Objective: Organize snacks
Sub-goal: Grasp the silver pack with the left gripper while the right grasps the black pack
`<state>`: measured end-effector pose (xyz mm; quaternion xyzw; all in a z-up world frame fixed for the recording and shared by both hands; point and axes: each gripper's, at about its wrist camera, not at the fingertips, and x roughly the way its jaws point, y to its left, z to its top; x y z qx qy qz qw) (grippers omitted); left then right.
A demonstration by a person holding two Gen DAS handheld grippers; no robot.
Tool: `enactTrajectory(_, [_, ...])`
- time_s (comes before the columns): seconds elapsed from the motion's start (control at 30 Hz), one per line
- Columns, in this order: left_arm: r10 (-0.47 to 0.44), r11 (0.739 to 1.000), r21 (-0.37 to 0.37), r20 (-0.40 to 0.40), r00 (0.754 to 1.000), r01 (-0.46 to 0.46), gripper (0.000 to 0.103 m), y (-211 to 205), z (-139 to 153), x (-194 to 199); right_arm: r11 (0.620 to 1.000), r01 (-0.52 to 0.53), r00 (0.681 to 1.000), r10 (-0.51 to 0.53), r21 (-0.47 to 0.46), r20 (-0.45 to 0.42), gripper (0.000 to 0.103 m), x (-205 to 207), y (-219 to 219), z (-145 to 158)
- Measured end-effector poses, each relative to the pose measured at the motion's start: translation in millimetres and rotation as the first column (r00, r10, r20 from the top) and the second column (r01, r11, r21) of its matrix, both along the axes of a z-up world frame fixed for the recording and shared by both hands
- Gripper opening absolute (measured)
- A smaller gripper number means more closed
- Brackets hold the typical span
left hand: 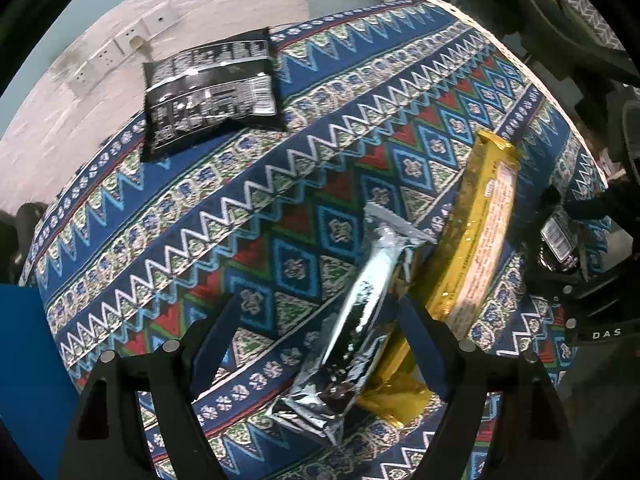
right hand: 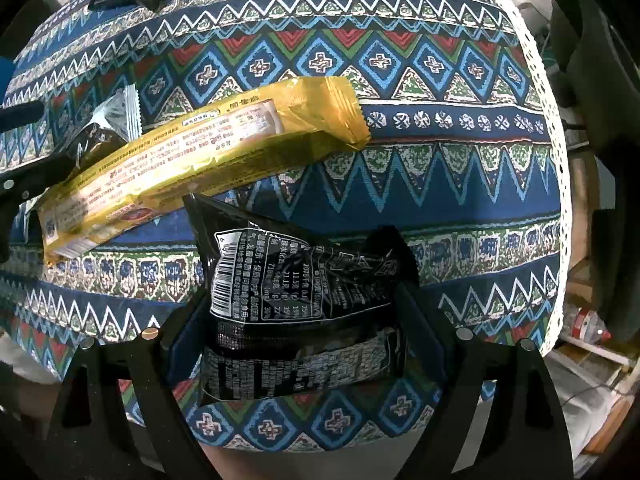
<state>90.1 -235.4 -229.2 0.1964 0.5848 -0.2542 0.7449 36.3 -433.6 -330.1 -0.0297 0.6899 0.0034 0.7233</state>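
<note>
Left wrist view: the left gripper [left hand: 320,320] stands with its jaws apart around a silver packet [left hand: 360,320], pads not yet pressing, likely lining up to lift it. A gold biscuit pack [left hand: 476,236] lies at two o'clock, its near end tucked under the silver one. A black pouch [left hand: 212,92] rests at eleven o'clock on the patterned tablecloth [left hand: 280,184].

Right wrist view: the right gripper [right hand: 296,312] clamps a black snack bag [right hand: 300,300], crumpled between the pads; its lower edge is cut off by the jaws.
</note>
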Motion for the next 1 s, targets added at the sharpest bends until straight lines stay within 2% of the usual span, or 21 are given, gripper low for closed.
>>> enactTrajectory(0.07, [-0.017, 1.0, 0.003, 0.006, 1.0, 0.017, 0.082, -5, -1, -1, 1.0, -0.001, 1.0, 0.001, 0.008, 0.002, 0.085, 1, 0, -1])
enactTrajectory(0.13, [-0.034, 0.999, 0.037, 0.023, 0.999, 0.033, 0.082, -9, -4, -2, 1.0, -0.009, 1.0, 0.009, 0.012, 0.003, 0.083, 1, 2, 3])
enactTrajectory(0.23, [-0.037, 0.999, 0.022, -0.003, 0.999, 0.037, 0.076, -10, -8, -3, 1.0, -0.019, 1.0, 0.019, 0.015, 0.02, 0.073, 2, 3, 6])
enactTrajectory(0.3, [-0.026, 0.999, 0.019, -0.036, 0.999, 0.027, 0.054, -9, -13, -2, 0.999, -0.019, 0.999, 0.019, 0.027, 0.029, 0.067, 4, 1, 12])
enactTrajectory(0.33, [-0.023, 0.999, 0.026, -0.042, 0.999, 0.025, 0.048, -8, -15, -1, 0.999, -0.023, 0.999, 0.022, 0.028, 0.03, 0.066, 5, -3, 14])
enactTrajectory(0.37, [-0.025, 0.999, 0.037, -0.048, 0.999, 0.027, 0.037, -8, -18, -2, 0.999, -0.03, 0.999, 0.029, 0.025, 0.034, 0.064, 8, -3, 17])
enactTrajectory(0.4, [-0.035, 0.998, 0.051, -0.042, 0.999, 0.037, 0.035, -8, -20, -4, 0.999, -0.037, 0.998, 0.037, 0.019, 0.041, 0.062, 9, -3, 18])
enactTrajectory(0.53, [-0.062, 0.996, 0.065, -0.013, 0.998, 0.063, 0.031, -11, -18, -12, 0.998, -0.057, 0.997, 0.056, 0.005, 0.061, 0.057, 13, 0, 27])
enactTrajectory(0.7, [-0.043, 0.997, 0.063, 0.016, 0.999, 0.042, 0.03, -5, -9, -17, 0.998, -0.059, 0.994, 0.059, -0.005, 0.094, 0.042, 22, 6, 43])
enactTrajectory(1.0, [0.005, 0.999, 0.044, 0.077, 0.997, -0.009, 0.029, 15, 21, -26, 0.996, -0.087, 0.984, 0.09, -0.027, 0.152, 0.033, 39, 9, 76])
